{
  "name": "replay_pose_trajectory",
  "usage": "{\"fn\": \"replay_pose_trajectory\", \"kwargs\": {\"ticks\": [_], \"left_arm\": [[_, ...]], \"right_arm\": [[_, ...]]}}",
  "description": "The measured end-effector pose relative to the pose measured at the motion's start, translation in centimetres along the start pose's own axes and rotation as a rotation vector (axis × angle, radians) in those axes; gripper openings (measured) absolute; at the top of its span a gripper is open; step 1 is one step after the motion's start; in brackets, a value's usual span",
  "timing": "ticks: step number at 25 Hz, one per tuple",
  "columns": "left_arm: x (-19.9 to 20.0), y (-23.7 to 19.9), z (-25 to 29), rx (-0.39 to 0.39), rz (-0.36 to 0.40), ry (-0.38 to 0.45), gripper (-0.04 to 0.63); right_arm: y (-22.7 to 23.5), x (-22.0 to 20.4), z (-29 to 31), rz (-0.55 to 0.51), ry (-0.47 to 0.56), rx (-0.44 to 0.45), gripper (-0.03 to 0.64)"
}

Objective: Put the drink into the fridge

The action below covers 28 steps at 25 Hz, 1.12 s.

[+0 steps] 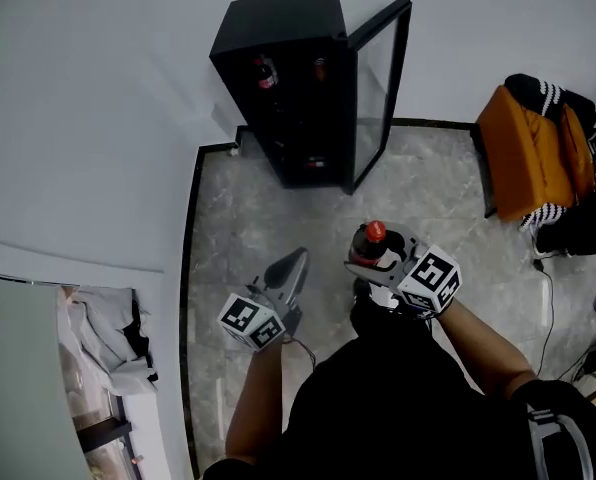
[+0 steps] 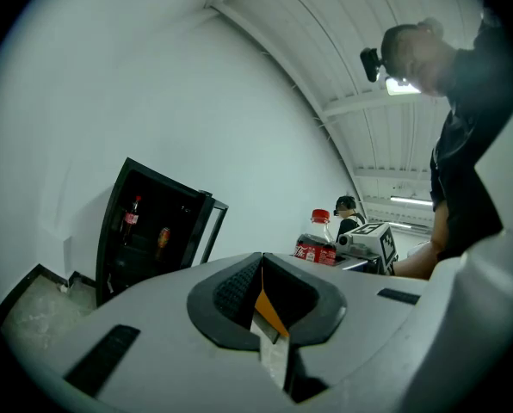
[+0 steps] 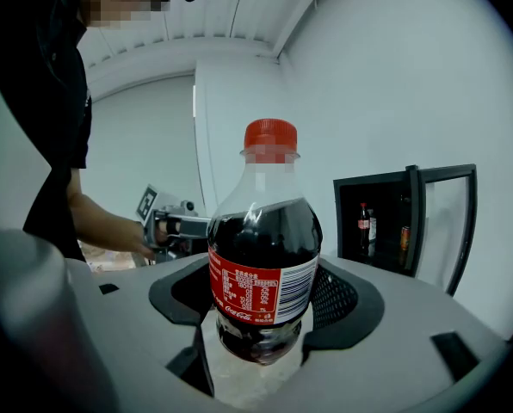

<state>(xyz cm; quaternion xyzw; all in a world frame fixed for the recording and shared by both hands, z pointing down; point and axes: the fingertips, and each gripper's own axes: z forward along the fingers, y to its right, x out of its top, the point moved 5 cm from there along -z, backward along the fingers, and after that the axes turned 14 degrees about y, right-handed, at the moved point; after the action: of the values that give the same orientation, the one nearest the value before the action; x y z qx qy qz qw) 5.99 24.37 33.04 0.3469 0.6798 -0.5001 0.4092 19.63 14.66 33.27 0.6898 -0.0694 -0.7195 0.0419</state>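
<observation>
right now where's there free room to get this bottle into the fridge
The marble floor between you and the fridge is bare, and the door stands wide open. The top shelf is busiest: a cola bottle and a can. The middle shelf looks free for the drink, though dim.

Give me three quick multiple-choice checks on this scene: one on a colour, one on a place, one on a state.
1. The small box-shaped fridge cabinet is: A black; B white; C orange.
2. The clear plastic cola bottle with a red cap is: A on top of the fridge; B on the floor; C between the jaws of the right gripper.
3. The fridge's glass door is: A shut; B open; C taken off.

Answers:
1. A, the cabinet is dark against the pale wall.
2. C, the right gripper view shows both jaws closed on the bottle.
3. B, the head view shows the door swung out on its hinges.
</observation>
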Motion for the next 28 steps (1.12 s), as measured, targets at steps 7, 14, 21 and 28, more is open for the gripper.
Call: {"fn": "replay_pose_trajectory", "kwargs": {"ticks": [7,14,21,28], "left_arm": [[1.4,-5.7,6.4,0.025,0.007,-0.031,0.013],[2.1,-10.5,9.6,0.032,-0.004,-0.053,0.013],[2.8,-18.4,12.5,-0.032,-0.031,-0.103,0.013],[5.1,-27.5,15.4,-0.121,-0.046,-0.167,0.014]], "right_arm": [[8.4,1.9,4.9,-0.015,0.003,0.031,0.304],[13.1,1.4,8.6,-0.014,-0.015,-0.026,0.304],[17.6,1.0,15.1,-0.024,-0.030,-0.103,0.304],[20.9,0.9,22.6,-0.014,-0.054,-0.250,0.304]]}}
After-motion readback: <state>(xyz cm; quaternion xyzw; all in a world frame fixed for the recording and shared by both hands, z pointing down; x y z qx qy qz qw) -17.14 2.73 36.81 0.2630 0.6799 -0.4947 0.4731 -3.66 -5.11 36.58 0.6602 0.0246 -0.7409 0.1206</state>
